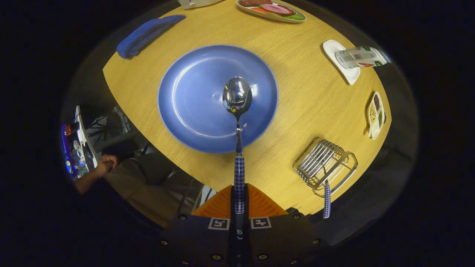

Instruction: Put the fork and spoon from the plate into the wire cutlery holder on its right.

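My gripper (239, 202) is shut on the checked blue-and-white handle of a steel spoon (237, 97). The spoon points straight ahead, its bowl hanging high above the blue plate (193, 100), which lies on the round wooden table with nothing on it. To the right of the plate, near the table's edge, stands the wire cutlery holder (326, 165). A second checked handle (327, 200) sticks out of the holder toward me; it looks like the fork's, though its head is hidden among the wires.
A folded blue cloth (148, 34) lies beyond the plate on the left. An oval dish of food (272, 9), a white coaster with a tipped glass (358, 57) and a small divided dish (375, 115) ring the far and right side. A seated person's hand (105, 163) is beside the table at left.
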A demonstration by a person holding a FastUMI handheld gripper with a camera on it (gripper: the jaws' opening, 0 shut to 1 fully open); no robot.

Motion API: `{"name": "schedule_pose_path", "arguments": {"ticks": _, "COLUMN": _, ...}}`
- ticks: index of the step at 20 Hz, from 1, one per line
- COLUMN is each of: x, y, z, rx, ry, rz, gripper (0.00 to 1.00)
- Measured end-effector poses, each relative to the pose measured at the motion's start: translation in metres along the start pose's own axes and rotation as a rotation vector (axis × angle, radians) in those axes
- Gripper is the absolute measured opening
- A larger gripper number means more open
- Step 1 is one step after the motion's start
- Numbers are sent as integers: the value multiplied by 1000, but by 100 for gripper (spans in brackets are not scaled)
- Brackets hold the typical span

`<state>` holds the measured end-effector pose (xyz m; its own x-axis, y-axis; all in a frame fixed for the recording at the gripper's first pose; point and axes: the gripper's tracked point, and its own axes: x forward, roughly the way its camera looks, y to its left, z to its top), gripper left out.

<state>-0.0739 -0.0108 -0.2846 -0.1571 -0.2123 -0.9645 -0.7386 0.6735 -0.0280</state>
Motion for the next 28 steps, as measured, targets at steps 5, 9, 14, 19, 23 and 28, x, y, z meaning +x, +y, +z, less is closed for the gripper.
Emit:
{"name": "schedule_pose_path", "arguments": {"ticks": 5, "x": -17, "y": -26, "z": -35, "rx": -26, "ry": 33, "rz": -47, "gripper": 6}}
{"name": "schedule_pose_path", "arguments": {"ticks": 9, "x": -34, "y": -48, "z": -63, "rx": -29, "ry": 59, "rz": -69, "gripper": 6}}
{"name": "schedule_pose_path", "arguments": {"ticks": 14, "x": -45, "y": -73, "z": -89, "rx": 7, "ry": 91, "rz": -67, "gripper": 6}}
{"name": "schedule_pose_path", "arguments": {"ticks": 19, "x": -53, "y": -92, "z": -108, "rx": 36, "ry": 123, "rz": -64, "gripper": 6}}
{"name": "schedule_pose_path", "arguments": {"ticks": 23, "x": -59, "y": -108, "z": -125, "rx": 49, "ry": 171, "rz": -77, "gripper": 6}}
{"name": "schedule_pose_path", "arguments": {"ticks": 28, "x": -57, "y": -124, "z": -129, "rx": 103, "ry": 206, "rz": -65, "gripper": 6}}
